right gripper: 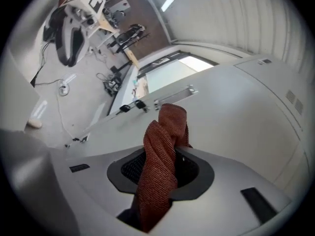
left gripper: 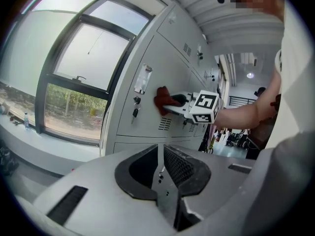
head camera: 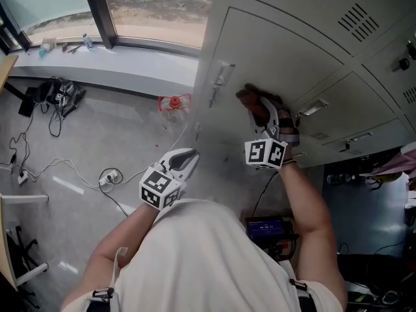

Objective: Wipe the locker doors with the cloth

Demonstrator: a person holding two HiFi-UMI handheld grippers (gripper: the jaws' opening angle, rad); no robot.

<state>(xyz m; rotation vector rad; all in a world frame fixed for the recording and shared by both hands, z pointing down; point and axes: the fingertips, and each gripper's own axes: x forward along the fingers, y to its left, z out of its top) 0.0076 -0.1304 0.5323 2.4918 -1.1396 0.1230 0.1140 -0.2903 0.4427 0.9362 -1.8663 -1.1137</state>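
Cloth [right gripper: 162, 176], rust-red with a coarse knitted weave, is clamped between the jaws of the right gripper [right gripper: 165, 163]. It is twisted into a rope-like roll where it passes the black mesh-textured pads [right gripper: 132, 168], and its bunched free end stands out beyond the jaw tips. That end is pressed against the locker door [right gripper: 241, 107] directly ahead of the right gripper, a flat panel of smooth, pale-grey painted metal. In the head view the cloth [head camera: 253, 99] is seen as a dark wad on the door [head camera: 279, 51], just right of a narrow upright metal card holder [head camera: 220, 80]. Louvred vent slots [head camera: 354, 21] are noted in another door, further off past the right gripper. The left gripper [left gripper: 161, 167] is held clear of the lockers, lower than the right gripper and to its left. Its jaws are closed flush on each other, and nothing is held between them. Ahead of the left gripper, small dark keys [left gripper: 135, 113] are seen hanging from a lock, to the left of the cloth.
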